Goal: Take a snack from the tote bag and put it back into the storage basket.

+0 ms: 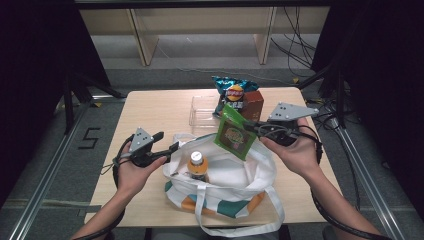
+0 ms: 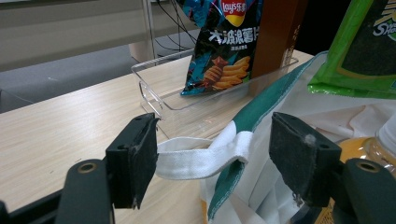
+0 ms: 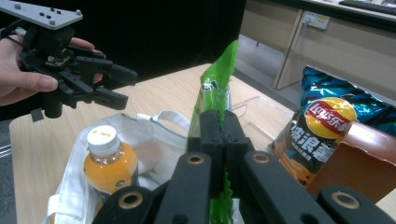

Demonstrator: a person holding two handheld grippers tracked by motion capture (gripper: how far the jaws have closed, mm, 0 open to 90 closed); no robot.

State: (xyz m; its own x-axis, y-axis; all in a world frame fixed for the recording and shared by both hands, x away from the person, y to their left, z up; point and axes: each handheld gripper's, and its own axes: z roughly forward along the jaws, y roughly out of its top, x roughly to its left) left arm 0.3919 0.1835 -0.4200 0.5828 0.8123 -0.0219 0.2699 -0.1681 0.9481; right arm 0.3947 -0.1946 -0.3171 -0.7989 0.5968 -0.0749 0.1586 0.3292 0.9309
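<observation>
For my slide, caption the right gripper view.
Right gripper pinches a green snack packet above the white tote bag holding an orange drink bottle.

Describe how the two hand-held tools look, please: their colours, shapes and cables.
Both are black, two-jaw tools with flat rectangular pads. The left tool and the right tool each carry a grey three-cornered plate with small holes on top. A black cable trails from each. Forearms are bare, without sleeves.

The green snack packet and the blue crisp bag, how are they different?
The flat green snack packet is pinched in the right gripper and hangs above the white cloth bag; the puffy blue crisp bag stands in the clear plastic tray. The green packet looks thin, the blue bag bulges. Both are sealed snack bags.
</observation>
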